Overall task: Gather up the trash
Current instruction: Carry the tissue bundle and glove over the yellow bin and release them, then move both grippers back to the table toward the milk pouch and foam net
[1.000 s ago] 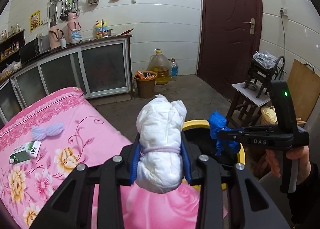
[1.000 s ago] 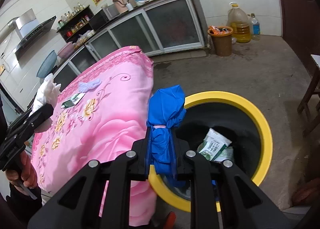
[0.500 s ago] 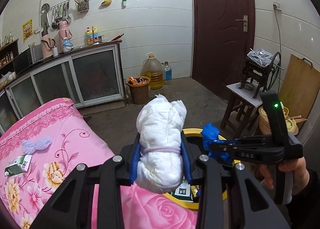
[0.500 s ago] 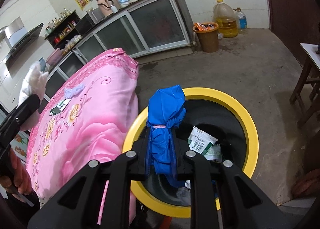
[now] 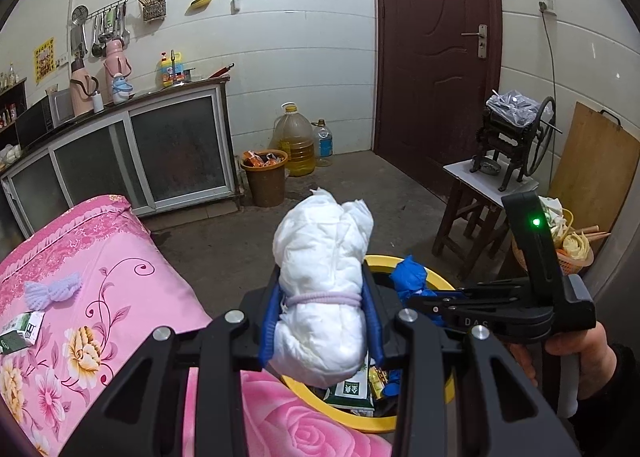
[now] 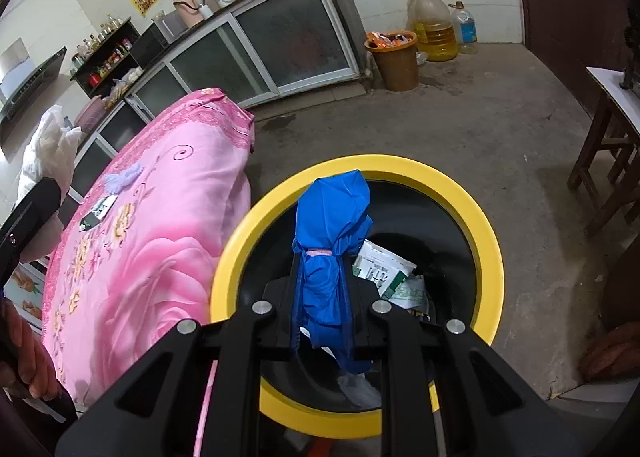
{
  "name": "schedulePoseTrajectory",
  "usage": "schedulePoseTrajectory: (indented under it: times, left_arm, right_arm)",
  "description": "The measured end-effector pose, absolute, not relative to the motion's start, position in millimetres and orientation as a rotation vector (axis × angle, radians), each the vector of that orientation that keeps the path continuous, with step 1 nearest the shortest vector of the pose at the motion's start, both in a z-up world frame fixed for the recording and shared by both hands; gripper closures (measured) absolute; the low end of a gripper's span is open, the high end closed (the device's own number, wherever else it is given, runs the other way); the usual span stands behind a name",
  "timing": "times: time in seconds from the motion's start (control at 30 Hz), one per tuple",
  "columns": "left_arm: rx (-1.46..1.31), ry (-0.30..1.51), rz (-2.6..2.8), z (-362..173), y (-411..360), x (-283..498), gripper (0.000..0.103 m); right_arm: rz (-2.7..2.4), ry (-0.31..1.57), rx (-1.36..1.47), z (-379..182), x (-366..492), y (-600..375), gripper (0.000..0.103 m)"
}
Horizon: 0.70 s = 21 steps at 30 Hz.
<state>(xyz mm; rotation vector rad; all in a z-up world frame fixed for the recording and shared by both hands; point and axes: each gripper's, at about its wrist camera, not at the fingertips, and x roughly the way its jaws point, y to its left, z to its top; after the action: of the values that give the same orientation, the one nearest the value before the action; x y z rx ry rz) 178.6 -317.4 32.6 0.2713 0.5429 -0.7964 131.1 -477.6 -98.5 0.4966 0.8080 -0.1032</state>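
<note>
Currently, a white bundle (image 5: 320,297) is clamped between the jaws of the left gripper (image 5: 320,317), which are closed onto its sides just below a pale lilac elastic band (image 5: 320,299) around its waist. It is held near the yellow-rimmed bin (image 6: 486,241), above the edge of the pink floral bedcover (image 5: 120,297). A blue bundle (image 6: 332,253), tied with a pink band, is pinched narrowly in the right gripper (image 6: 324,321) directly over the bin's dark opening, where cartons and wrappers (image 6: 384,269) already lie.

Both bundles are judged to be light, soft and compressible: crinkled, thin plastic or padded sheet, bunched into lumpy rolls. The banded waist is probably the firmest place to be gripped, since loose ends would slip or unfurl. Little damage is to be feared from a drop.

A small green-and-white carton (image 5: 20,333) and a lilac knitted bow (image 5: 52,291) are left on the bedcover.
</note>
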Motion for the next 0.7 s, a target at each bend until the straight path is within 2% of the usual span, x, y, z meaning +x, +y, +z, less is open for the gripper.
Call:
schedulePoseTrajectory:
  times: [0.33,0.4,0.43,0.47,0.5,0.53,0.57,0.7]
  left_arm:
    - [0.252,0.663,-0.805,1.9,-335.0,198.2,0.07]
    - [0.25,0.697,-0.796,-6.6,-337.2,204.8,0.066]
    - [0.252,0.709,-0.792,-10.3,-337.5,206.7,0.057]
    - [0.253,0.723,-0.783,-14.1,-337.4,209.1,0.039]
    - [0.247,0.731,-0.77,-17.4,-335.8,211.6,0.031]
    - [0.237,0.731,-0.764,-19.6,-332.6,213.2,0.019]
    - [0.233,0.73,-0.762,-20.5,-330.2,213.8,0.014]
    - [0.244,0.751,-0.723,-25.1,-317.4,222.3,0.008]
  right_arm:
    - [-0.143,0.851,0.513,-114.8,136.0,-484.8,0.086]
    - [-0.144,0.869,0.514,-117.6,138.3,-485.8,0.086]
    - [-0.149,0.881,0.513,-119.4,139.4,-486.2,0.085]
    - [-0.154,0.887,0.514,-120.5,140.2,-486.8,0.081]
    - [-0.167,0.893,0.522,-122.6,140.1,-489.3,0.077]
    - [-0.179,0.894,0.526,-123.3,139.7,-490.6,0.067]
    - [-0.189,0.892,0.53,-124.6,137.9,-491.9,0.059]
    - [-0.231,0.898,0.542,-127.7,132.8,-500.6,0.058]
